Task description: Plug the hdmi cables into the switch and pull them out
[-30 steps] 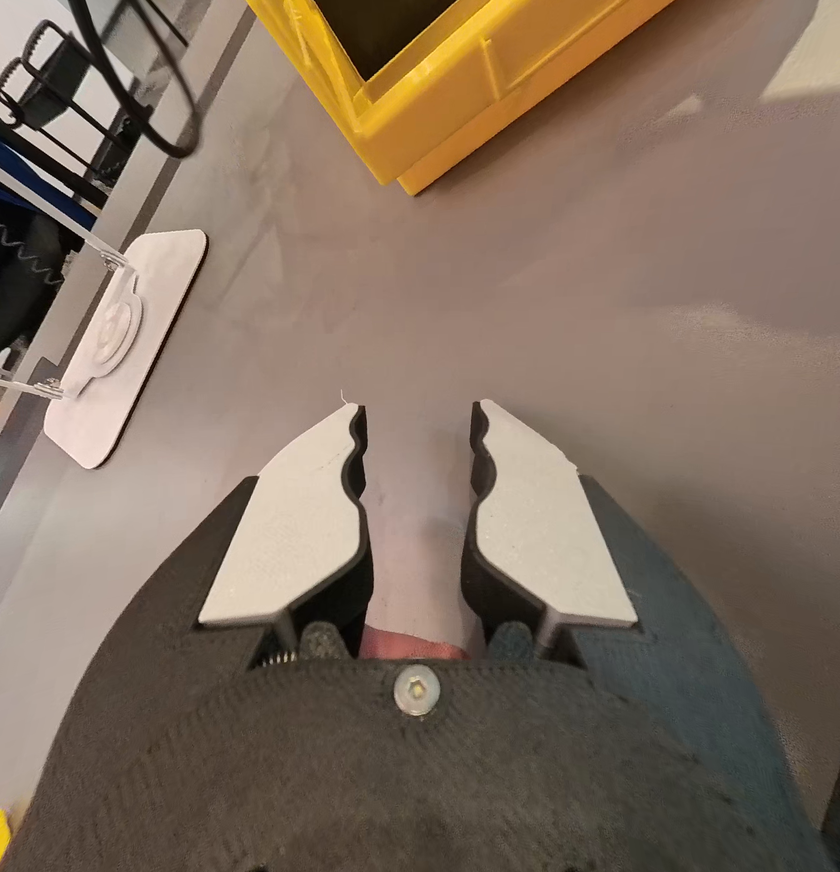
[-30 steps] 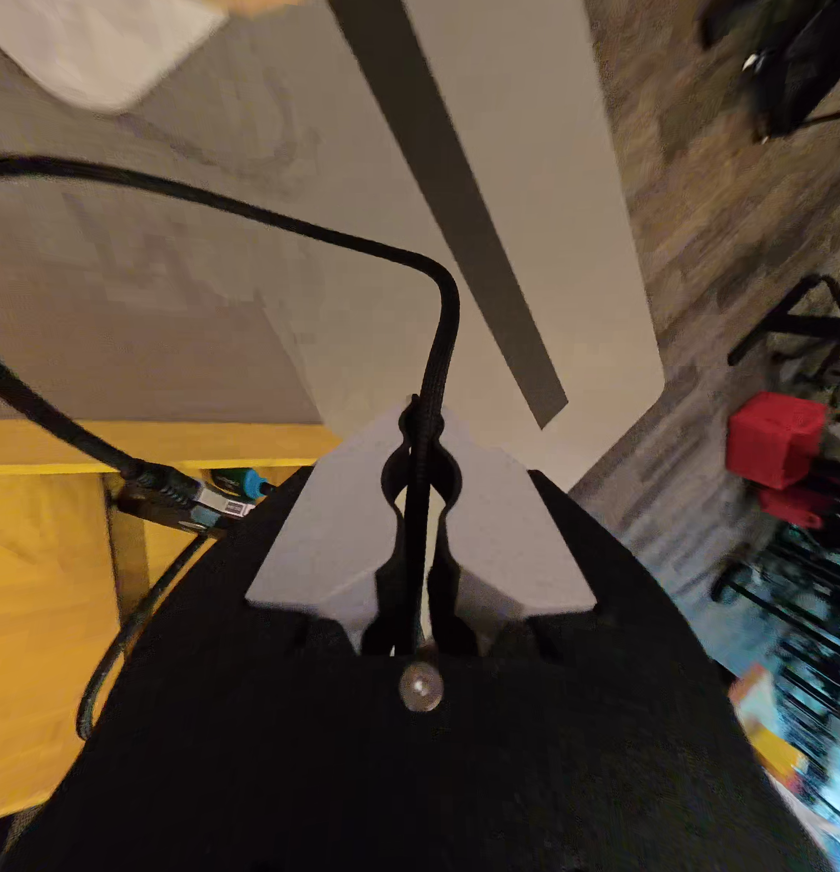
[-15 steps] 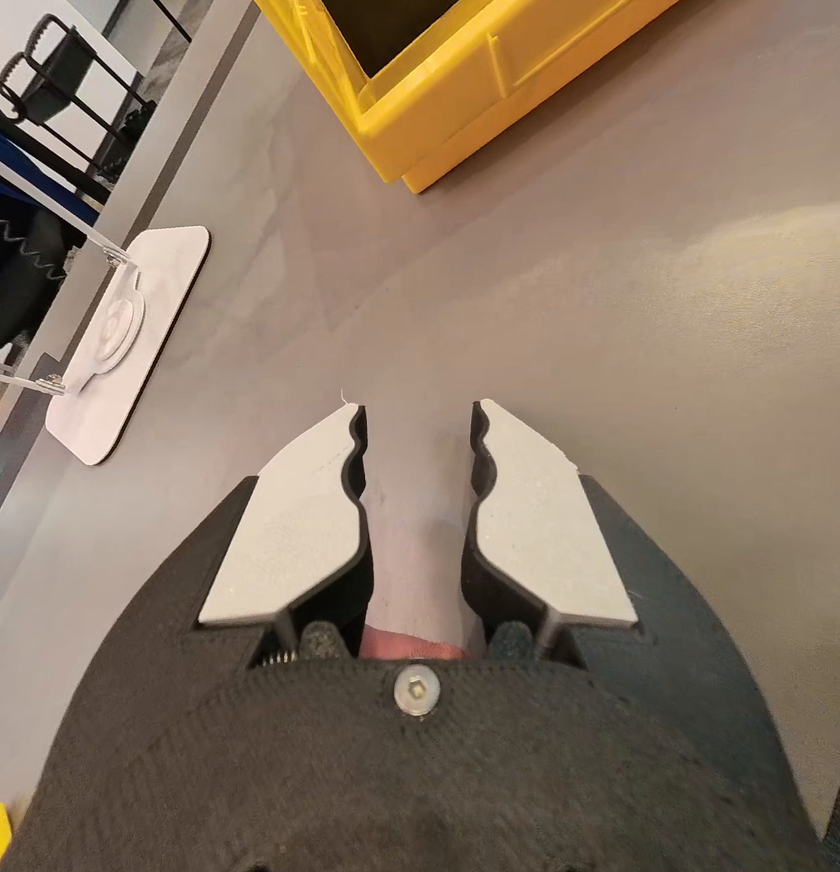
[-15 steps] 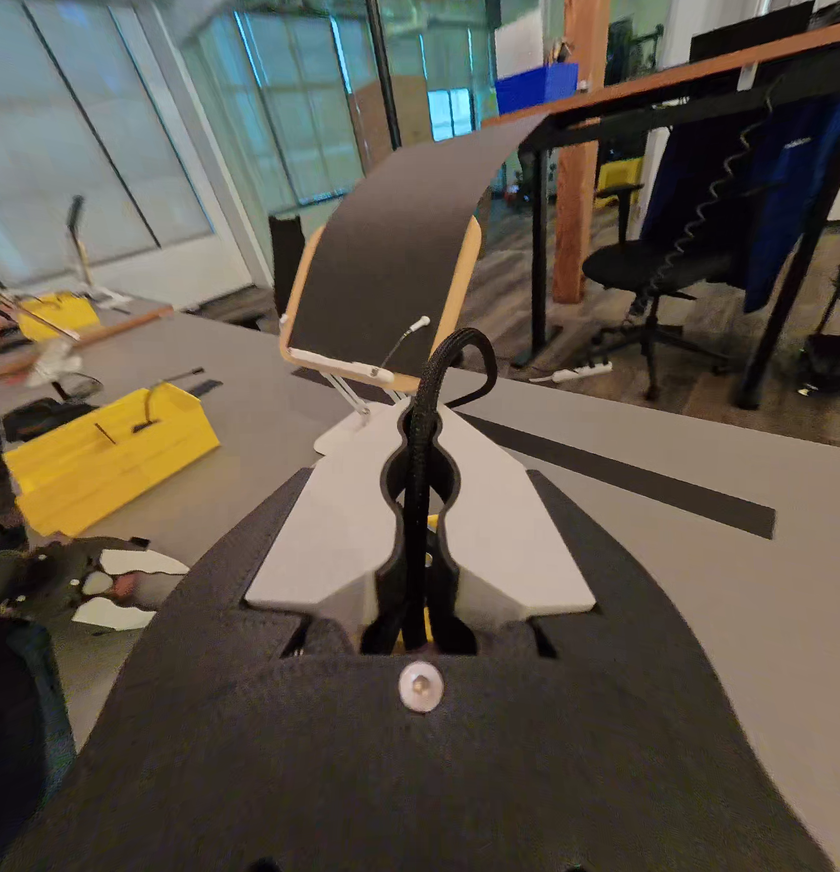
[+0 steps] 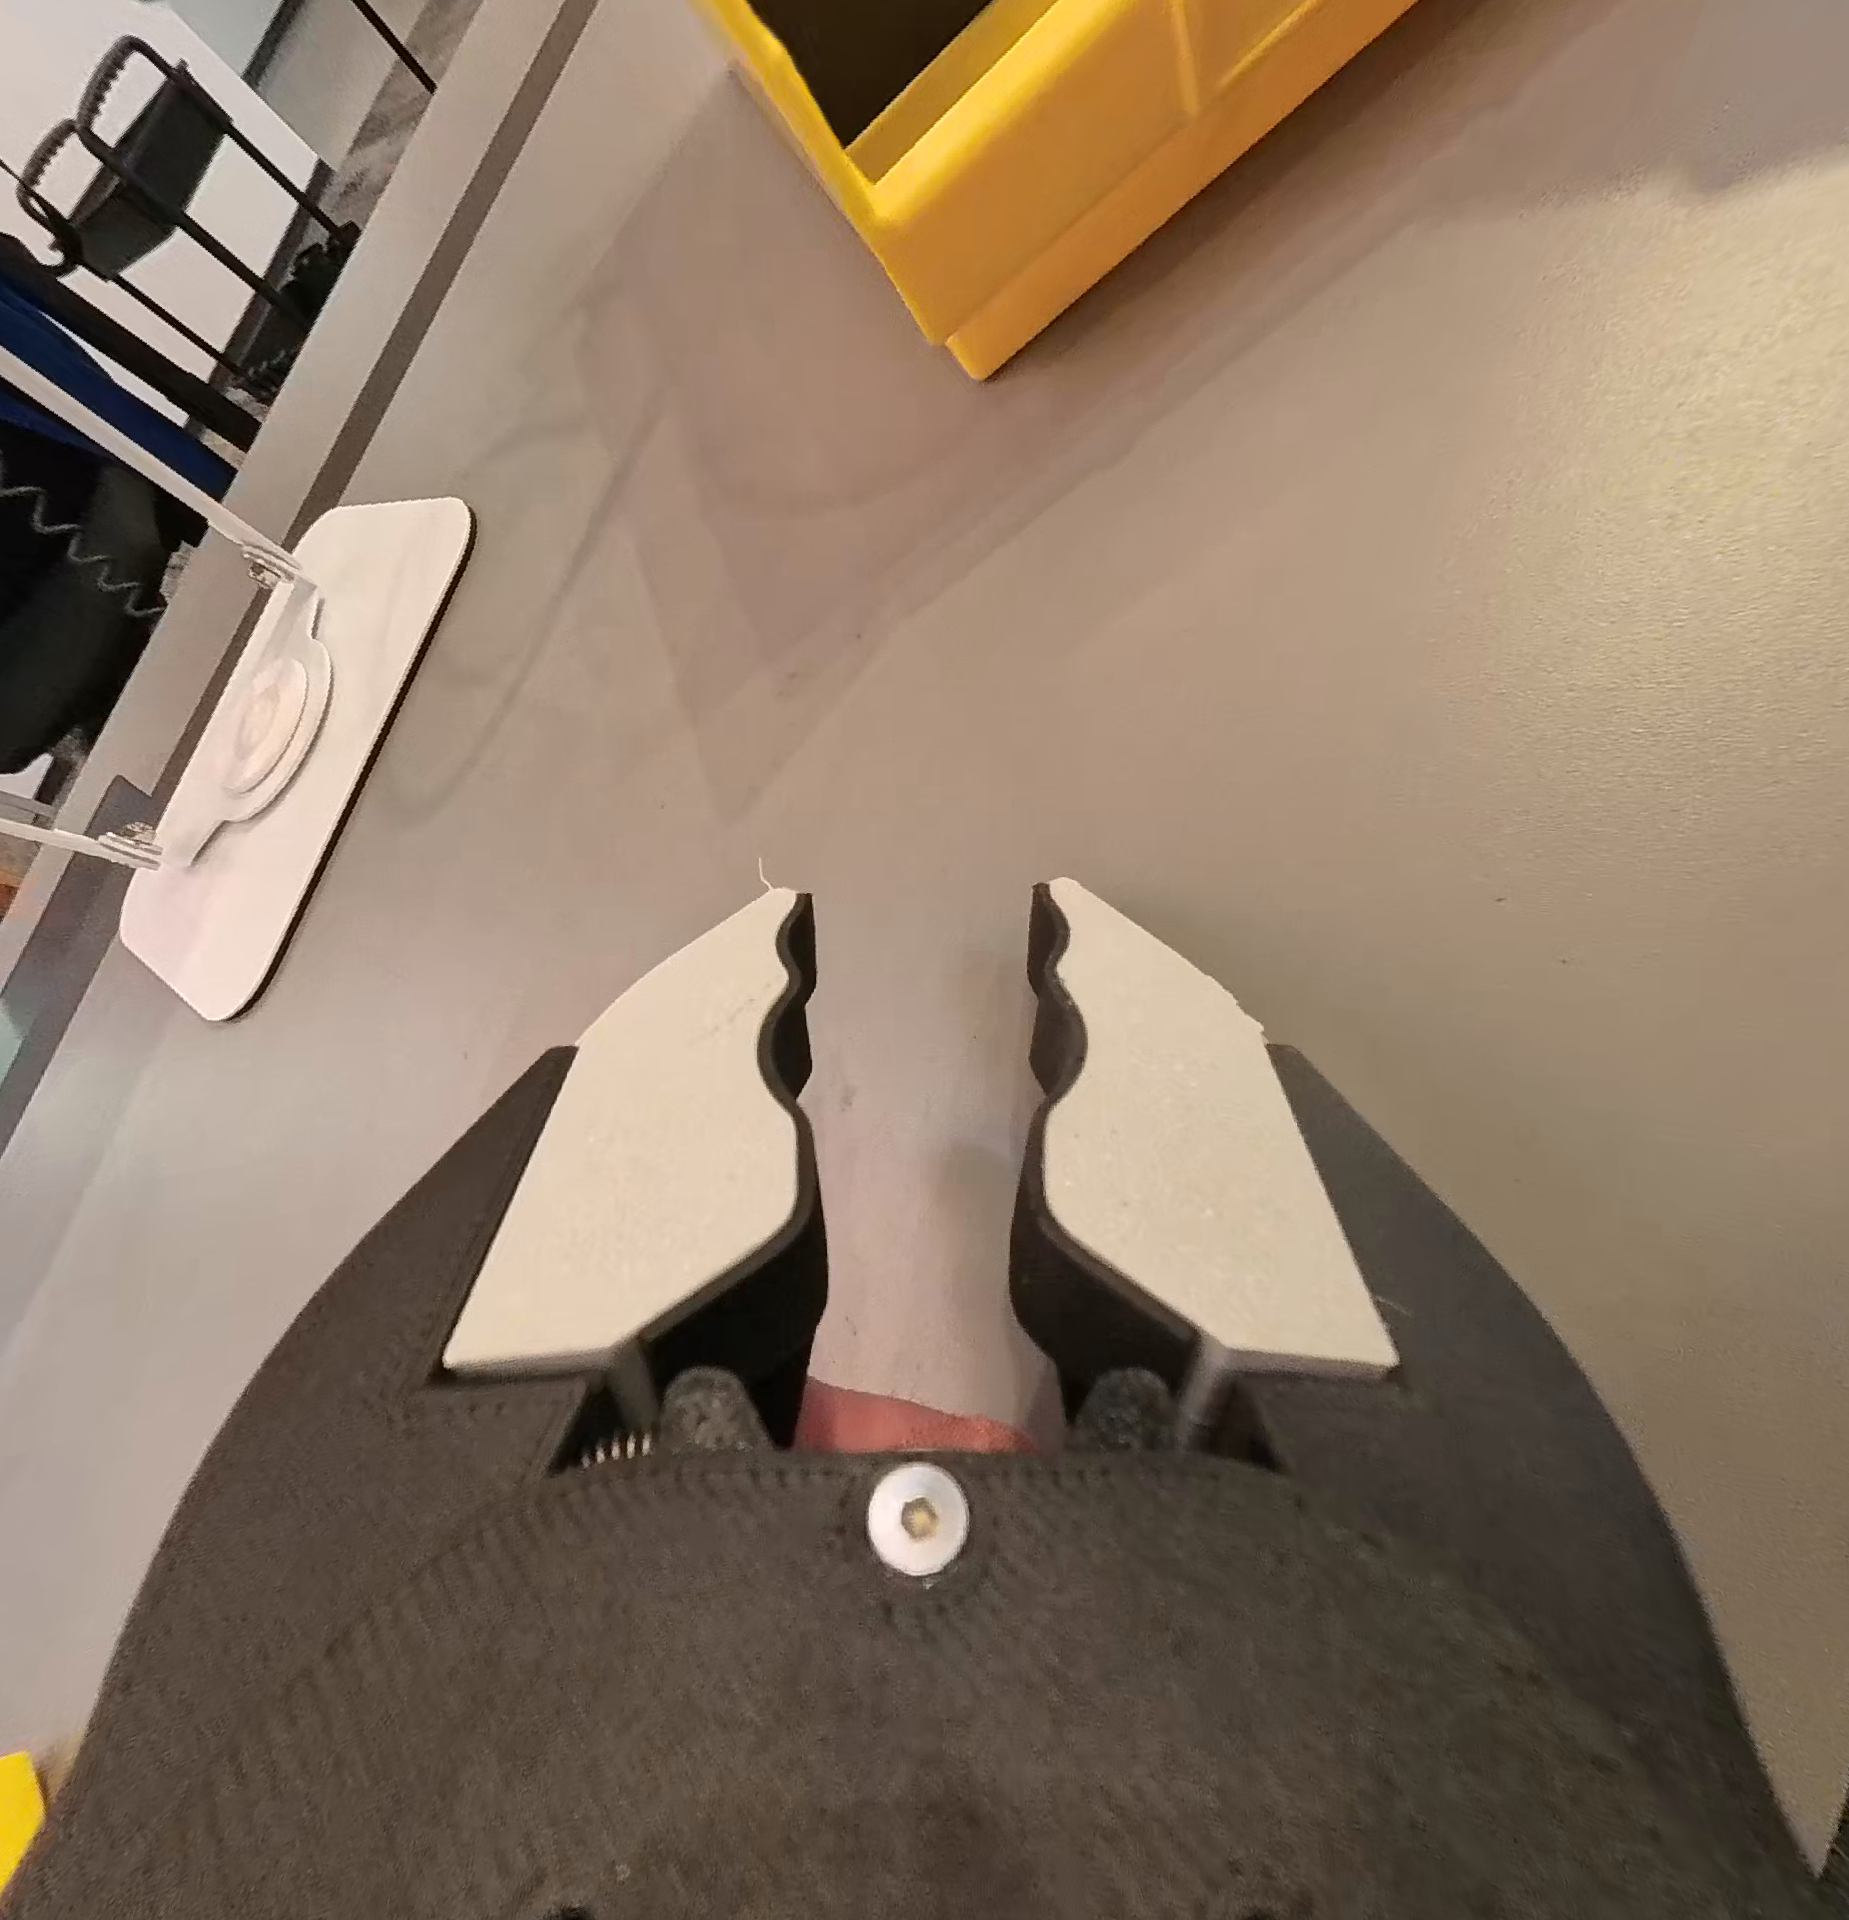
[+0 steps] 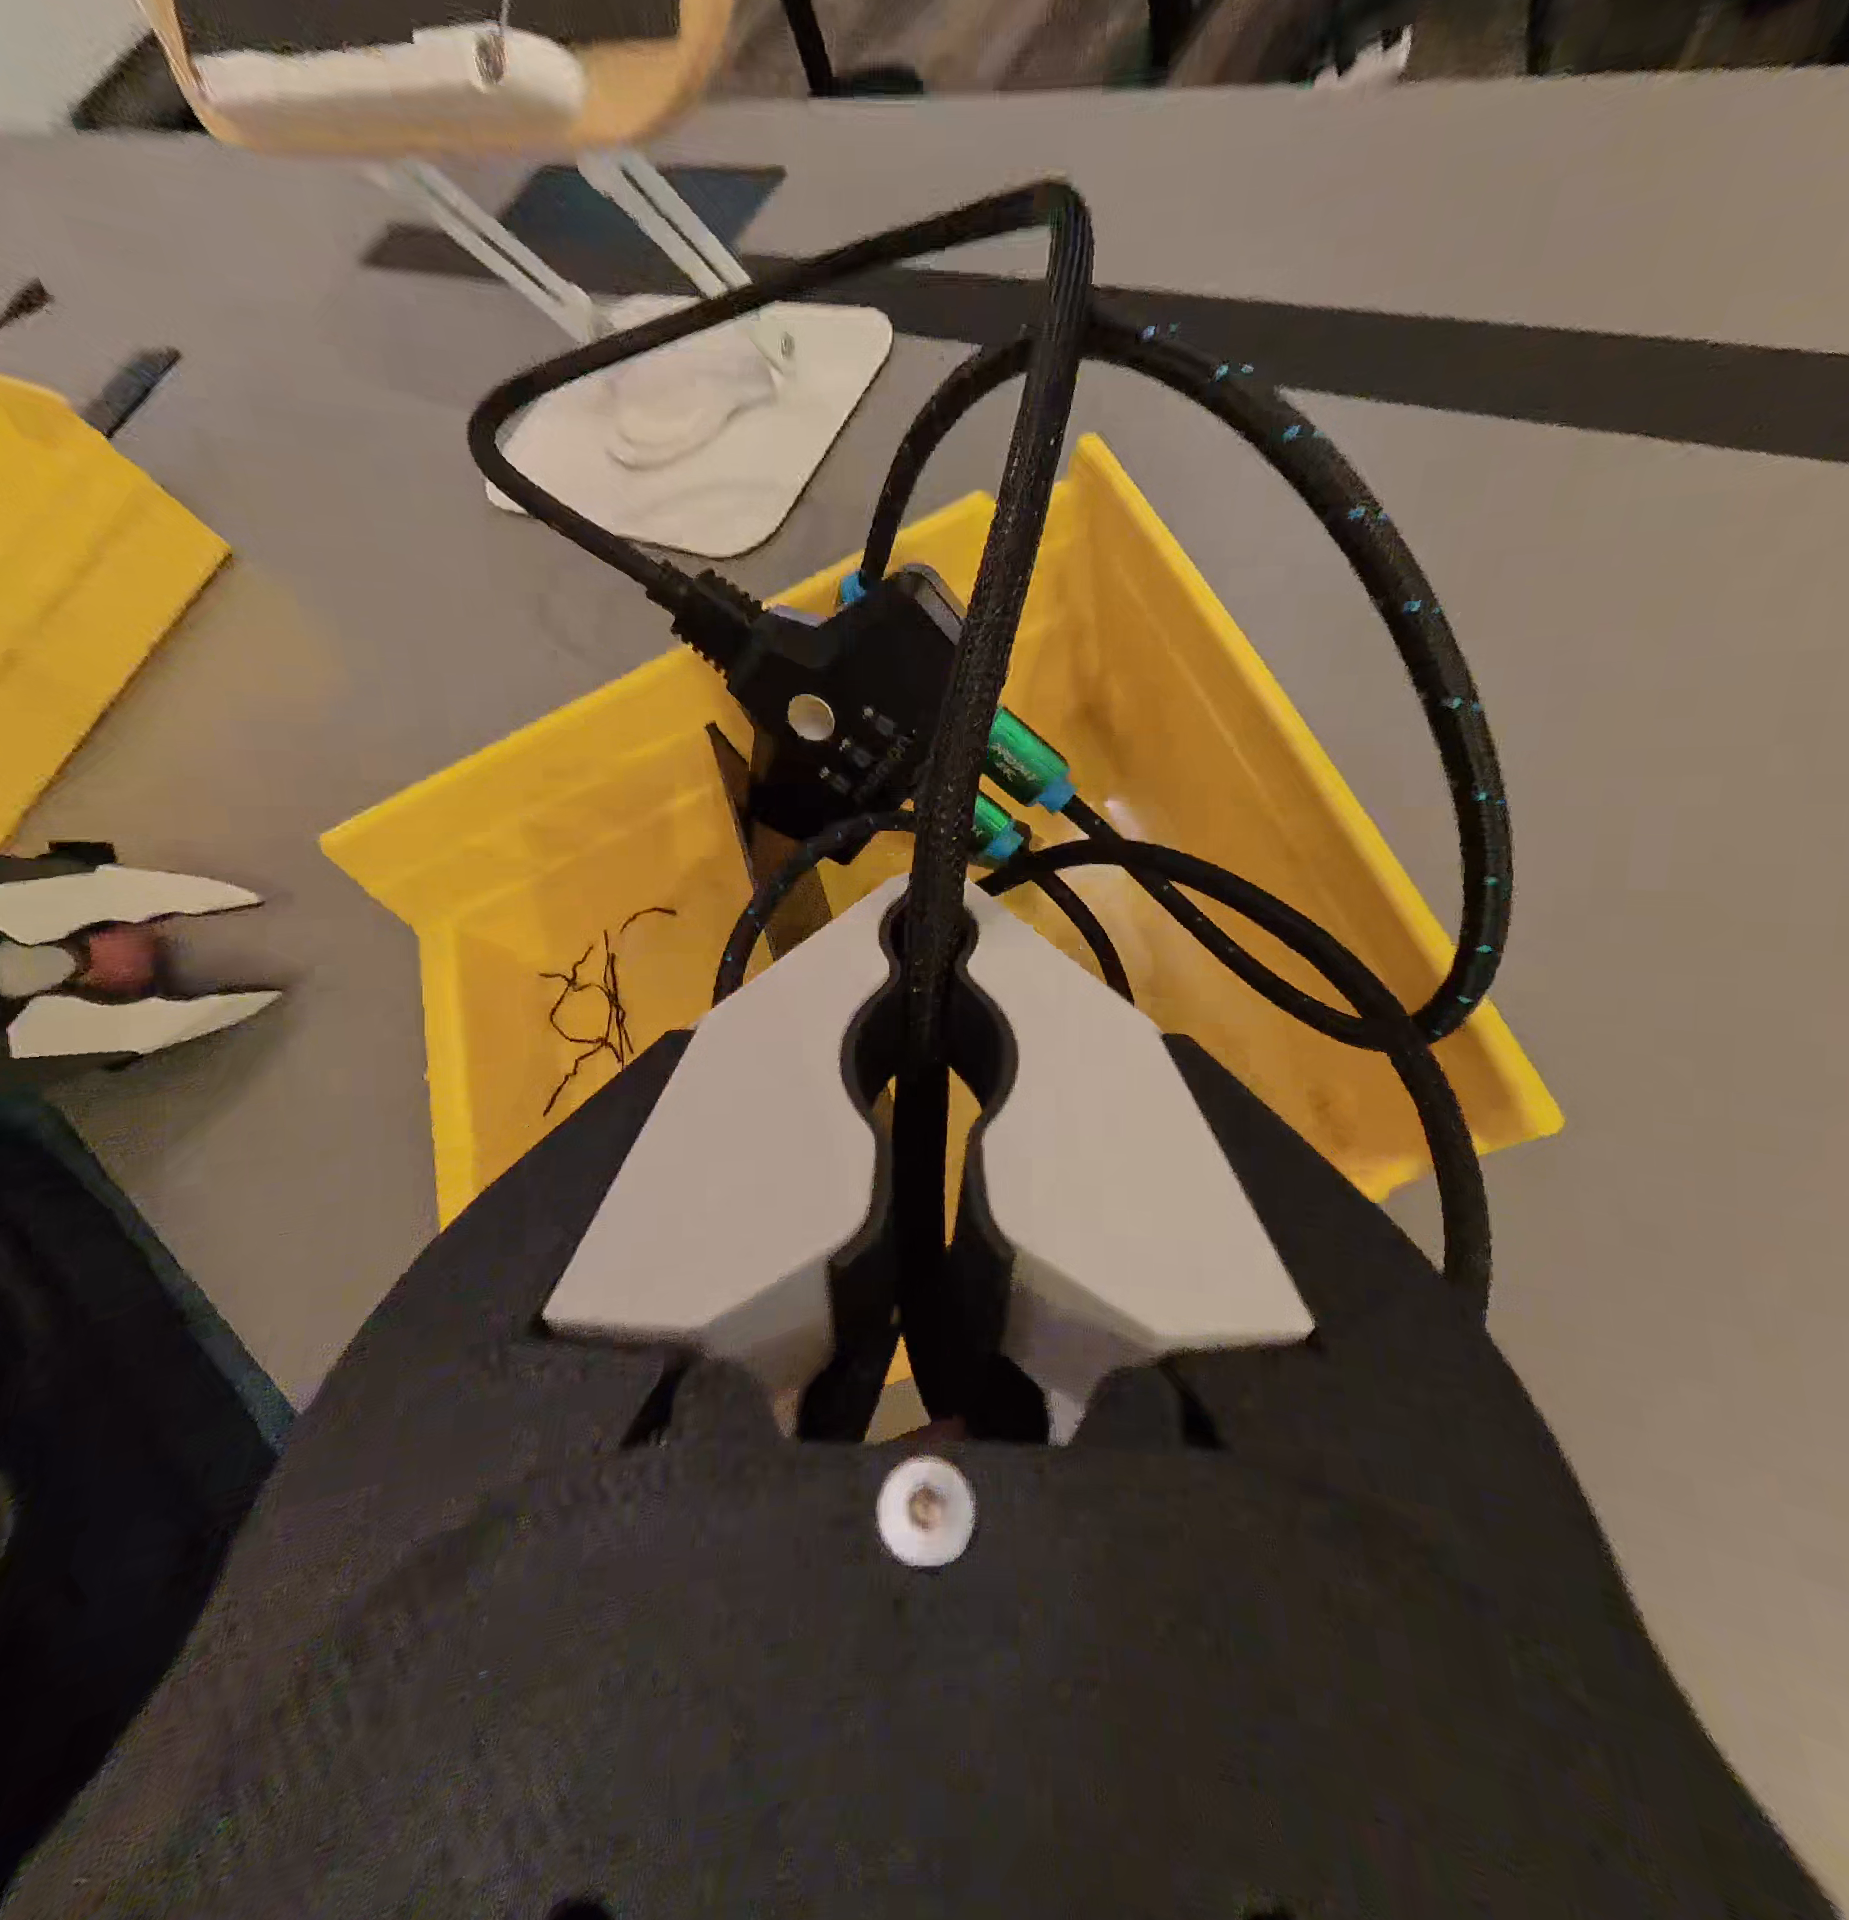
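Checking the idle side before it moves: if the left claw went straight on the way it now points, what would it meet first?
Probably the bare grey table first: the open left claw is angled down at it, nothing between. The yellow bin lies farther on, slightly right; depth is unclear.

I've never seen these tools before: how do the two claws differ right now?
The right claw is shut on a braided black cable; the left claw is open and empty. The right claw hangs above the yellow bin with the switch; the left claw points at bare grey table. Both have pale fingers on black bodies.
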Demonstrator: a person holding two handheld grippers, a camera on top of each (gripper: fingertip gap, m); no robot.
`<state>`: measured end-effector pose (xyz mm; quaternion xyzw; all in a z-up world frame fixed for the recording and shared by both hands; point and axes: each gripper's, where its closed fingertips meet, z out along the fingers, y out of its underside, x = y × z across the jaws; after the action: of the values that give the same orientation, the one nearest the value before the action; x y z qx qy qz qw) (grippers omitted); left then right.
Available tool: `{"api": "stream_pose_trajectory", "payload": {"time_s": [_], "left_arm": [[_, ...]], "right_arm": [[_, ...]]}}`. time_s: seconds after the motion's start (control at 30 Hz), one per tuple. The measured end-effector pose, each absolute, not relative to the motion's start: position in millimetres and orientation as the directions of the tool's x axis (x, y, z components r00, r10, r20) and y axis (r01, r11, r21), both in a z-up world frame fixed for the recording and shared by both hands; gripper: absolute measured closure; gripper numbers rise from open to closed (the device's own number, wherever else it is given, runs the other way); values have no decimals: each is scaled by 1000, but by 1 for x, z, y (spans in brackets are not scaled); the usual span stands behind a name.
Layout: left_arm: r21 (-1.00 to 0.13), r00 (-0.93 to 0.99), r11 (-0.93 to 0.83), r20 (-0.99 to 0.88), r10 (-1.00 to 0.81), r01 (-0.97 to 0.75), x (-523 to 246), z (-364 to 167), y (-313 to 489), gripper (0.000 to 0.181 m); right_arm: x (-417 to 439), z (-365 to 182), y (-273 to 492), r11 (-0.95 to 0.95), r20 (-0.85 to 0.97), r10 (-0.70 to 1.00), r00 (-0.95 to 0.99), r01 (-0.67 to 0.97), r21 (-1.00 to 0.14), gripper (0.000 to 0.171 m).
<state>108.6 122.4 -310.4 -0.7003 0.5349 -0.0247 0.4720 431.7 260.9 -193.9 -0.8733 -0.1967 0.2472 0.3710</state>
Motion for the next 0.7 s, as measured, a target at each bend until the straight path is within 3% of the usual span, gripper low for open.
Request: {"api": "stream_pose_trajectory", "payload": {"time_s": [0.13,0.27,0.53,0.7], "left_arm": [[-687,425,22,-475,-770,-727,109,-310,122,143],[-686,424,25,-477,-770,-727,109,-310,122,143],[-685,423,29,-482,-767,-728,109,-310,122,143],[-684,422,31,-485,-766,-729,109,-310,122,143]], "right_arm": [[452,-239,263,-744,-6,532,847,464,-481,171],[451,-264,269,-710,207,646,735,678,-189,171],[461,-327,266,-599,98,798,594,766,234,171],[458,-329,269,-455,10,884,467,857,243,171]]}}
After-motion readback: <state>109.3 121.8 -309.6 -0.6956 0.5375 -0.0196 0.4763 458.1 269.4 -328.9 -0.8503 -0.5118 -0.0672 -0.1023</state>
